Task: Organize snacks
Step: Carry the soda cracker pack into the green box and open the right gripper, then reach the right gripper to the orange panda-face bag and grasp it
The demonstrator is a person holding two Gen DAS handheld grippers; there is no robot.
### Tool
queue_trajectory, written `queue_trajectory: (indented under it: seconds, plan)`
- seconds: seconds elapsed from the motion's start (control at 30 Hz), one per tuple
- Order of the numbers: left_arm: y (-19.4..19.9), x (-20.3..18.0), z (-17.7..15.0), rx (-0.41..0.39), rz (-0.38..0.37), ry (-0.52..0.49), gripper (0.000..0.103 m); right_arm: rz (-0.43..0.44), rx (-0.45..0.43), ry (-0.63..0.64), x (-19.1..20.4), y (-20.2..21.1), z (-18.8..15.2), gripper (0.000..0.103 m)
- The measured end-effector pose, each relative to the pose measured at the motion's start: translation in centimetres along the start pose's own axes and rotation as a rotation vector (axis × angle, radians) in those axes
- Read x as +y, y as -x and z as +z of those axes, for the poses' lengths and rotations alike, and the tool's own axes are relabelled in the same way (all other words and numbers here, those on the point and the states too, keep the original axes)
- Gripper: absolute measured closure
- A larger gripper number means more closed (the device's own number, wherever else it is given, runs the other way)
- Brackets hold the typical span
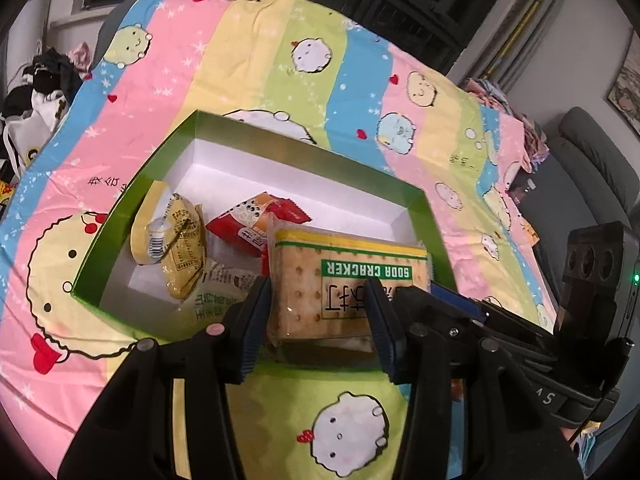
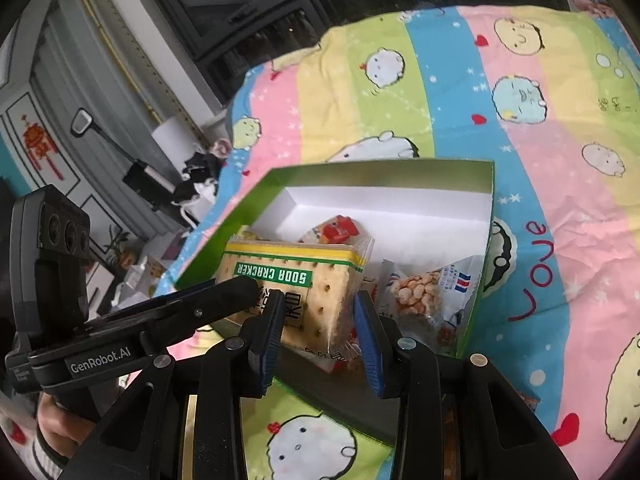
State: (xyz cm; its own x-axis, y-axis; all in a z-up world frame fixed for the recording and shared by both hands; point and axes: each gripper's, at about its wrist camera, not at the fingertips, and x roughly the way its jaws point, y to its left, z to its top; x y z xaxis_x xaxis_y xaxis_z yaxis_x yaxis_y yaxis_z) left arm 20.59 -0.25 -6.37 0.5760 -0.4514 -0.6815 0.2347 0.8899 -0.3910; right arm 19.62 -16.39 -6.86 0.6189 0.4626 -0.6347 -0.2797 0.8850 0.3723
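Observation:
A green box with a white inside lies open on the bed. In it are a yellow snack pack, a red snack pack and a peanut snack bag. A soda cracker pack stands upright over the box's near edge. My left gripper is shut on the pack's lower part. My right gripper also has its two blue pads against the pack, from its right end. The box also shows in the right wrist view.
A striped cartoon bedsheet covers the bed under the box. Clothes and bags pile up beyond the bed's left edge. A grey chair stands to the right. Dark windows are behind the bed.

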Motion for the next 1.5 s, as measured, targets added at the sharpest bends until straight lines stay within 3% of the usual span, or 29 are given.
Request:
queue_trajectory:
  seconds: [0.3, 0.43, 0.6, 0.77, 0.9, 1.17, 1.33, 1.4, 1.43, 1.47, 1.5]
  plan:
    - [1.2, 0.4, 0.3, -0.039, 0.013, 0.009, 0.042, 0.006, -0.033, -0.015, -0.1, 1.9, -0.1, 0.065]
    - [2.9, -0.2, -0.4, -0.066, -0.003, 0.010, 0.040, -0.022, -0.059, -0.007, -0.6, 4.3, -0.2, 0.055]
    - [4.4, -1.4, -1.9, -0.073, -0.040, 0.029, 0.034, -0.075, -0.069, -0.029, -2.4, 7.4, -1.2, 0.051]
    - [5.0, -2.6, -4.0, -0.045, -0.107, 0.079, 0.032, -0.128, -0.048, -0.067, -5.1, 9.0, -2.7, 0.045]
    - [4.4, -4.2, -5.9, -0.001, -0.131, 0.077, 0.030, -0.122, -0.004, -0.138, -7.9, 9.0, -3.5, 0.044]
    - [-0.9, -9.2, -8.6, 0.121, -0.132, -0.035, 0.030, -0.007, 0.083, -0.306, -11.3, 6.4, -5.0, 0.042]
    - [-4.1, -11.2, -8.8, 0.145, -0.115, -0.085, 0.033, 0.047, 0.117, -0.334, -11.4, 5.1, -5.8, 0.042]
    - [-4.9, -11.5, -8.7, 0.150, -0.107, -0.092, 0.043, 0.041, 0.114, -0.329, -11.2, 4.8, -6.0, 0.042]
    - [-5.4, -11.6, -8.7, 0.154, -0.106, -0.094, 0.047, 0.045, 0.111, -0.328, -11.2, 4.7, -6.0, 0.045]
    - [-5.8, -11.7, -8.6, 0.159, -0.112, -0.096, 0.054, 0.058, 0.108, -0.328, -11.2, 4.7, -6.1, 0.057]
    - [-6.0, -11.7, -8.6, 0.159, -0.117, -0.096, 0.057, 0.062, 0.110, -0.329, -11.2, 4.6, -6.2, 0.061]
